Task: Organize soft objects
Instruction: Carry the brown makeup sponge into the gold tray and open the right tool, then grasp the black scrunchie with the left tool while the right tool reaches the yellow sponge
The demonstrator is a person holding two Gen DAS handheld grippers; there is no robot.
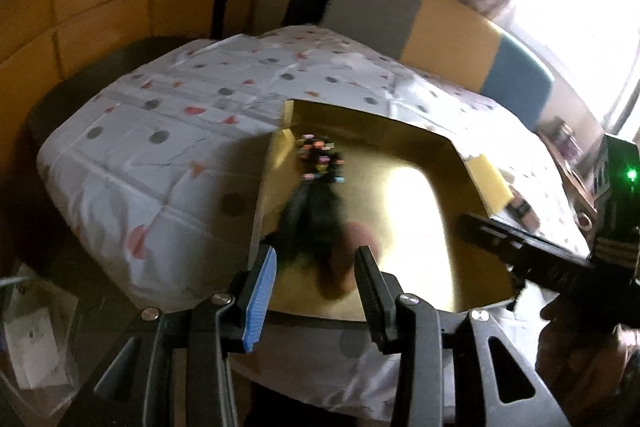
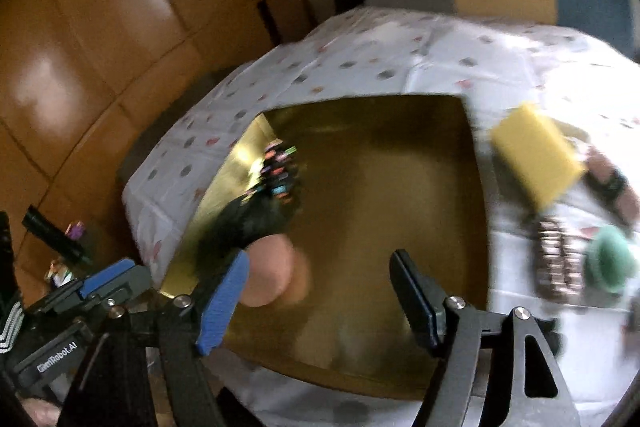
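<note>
Both grippers hang over the gold box (image 2: 400, 187) on the spotted cloth (image 1: 160, 131). Left gripper (image 1: 316, 279) is half open, nothing in it. Right gripper (image 2: 320, 291) is spread wide, empty too. In the box at about 9 o'clock: a black tuft with colourful bits (image 2: 264, 203) and a pink ball (image 2: 276, 275). Yellow sponge (image 2: 536, 155) sits outside, around 2 o'clock.
</note>
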